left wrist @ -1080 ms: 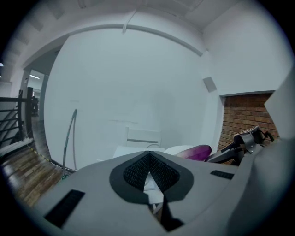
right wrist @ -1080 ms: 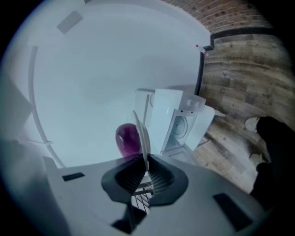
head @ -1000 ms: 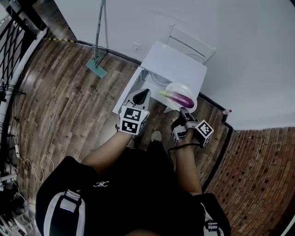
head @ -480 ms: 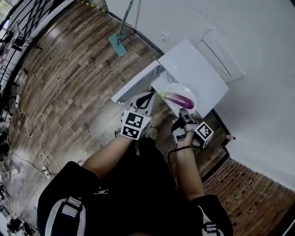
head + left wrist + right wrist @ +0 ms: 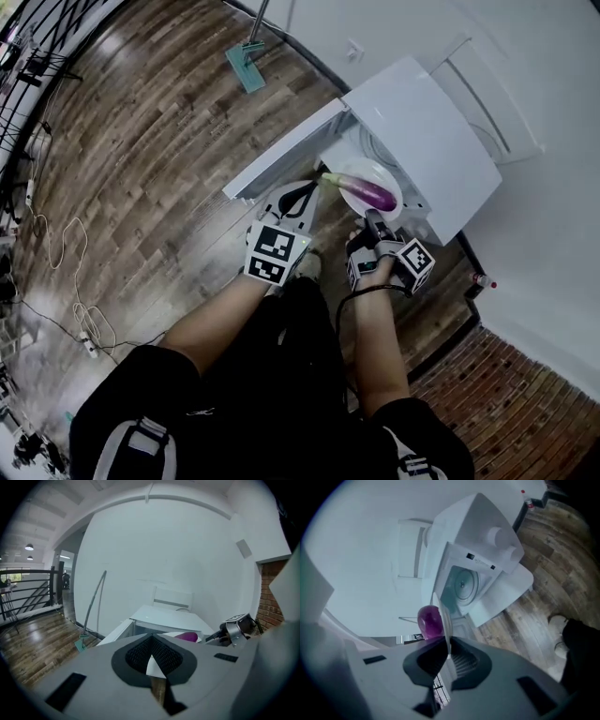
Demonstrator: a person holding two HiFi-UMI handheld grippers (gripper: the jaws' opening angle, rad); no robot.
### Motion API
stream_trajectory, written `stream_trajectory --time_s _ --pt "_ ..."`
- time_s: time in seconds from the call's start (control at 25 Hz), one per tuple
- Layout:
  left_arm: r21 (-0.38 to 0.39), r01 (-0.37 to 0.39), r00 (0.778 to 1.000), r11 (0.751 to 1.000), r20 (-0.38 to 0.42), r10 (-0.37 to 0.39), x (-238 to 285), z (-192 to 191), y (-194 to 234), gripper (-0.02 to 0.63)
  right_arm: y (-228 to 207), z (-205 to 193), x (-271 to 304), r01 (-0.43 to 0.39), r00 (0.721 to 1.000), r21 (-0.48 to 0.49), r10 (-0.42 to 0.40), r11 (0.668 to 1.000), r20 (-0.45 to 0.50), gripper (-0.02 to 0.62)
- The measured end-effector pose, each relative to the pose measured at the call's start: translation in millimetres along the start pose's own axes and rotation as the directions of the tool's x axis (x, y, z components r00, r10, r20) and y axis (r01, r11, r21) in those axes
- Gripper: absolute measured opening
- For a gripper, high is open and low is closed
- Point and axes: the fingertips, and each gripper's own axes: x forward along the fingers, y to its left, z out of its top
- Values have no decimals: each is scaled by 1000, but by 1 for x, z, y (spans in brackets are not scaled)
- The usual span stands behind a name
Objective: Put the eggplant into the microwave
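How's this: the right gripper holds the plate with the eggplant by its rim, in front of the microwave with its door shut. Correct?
No: the door is open, swung out in the head view. Otherwise right: the right gripper holds the plate with the eggplant by its rim, in front of the microwave.

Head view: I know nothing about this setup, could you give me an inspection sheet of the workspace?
Surface: wood floor; the microwave sits on it, door open.
Job's things: eggplant lies on a white plate at the microwave's opening, not yet inside.
Clutter: mop against the wall.
Tongs: right tongs shut on the plate's rim; left tongs shut, empty.
Cables: loose cords on the floor, left.
Surroundings: white wall, brick wall, black railing.
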Motion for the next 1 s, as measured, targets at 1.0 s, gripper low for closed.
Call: stream_trajectory --time_s 1.0 --pt "51 92 972 994 213 -101 146 -160 27 -3 -72 150 174 -209 920 -6 199 978 337 31"
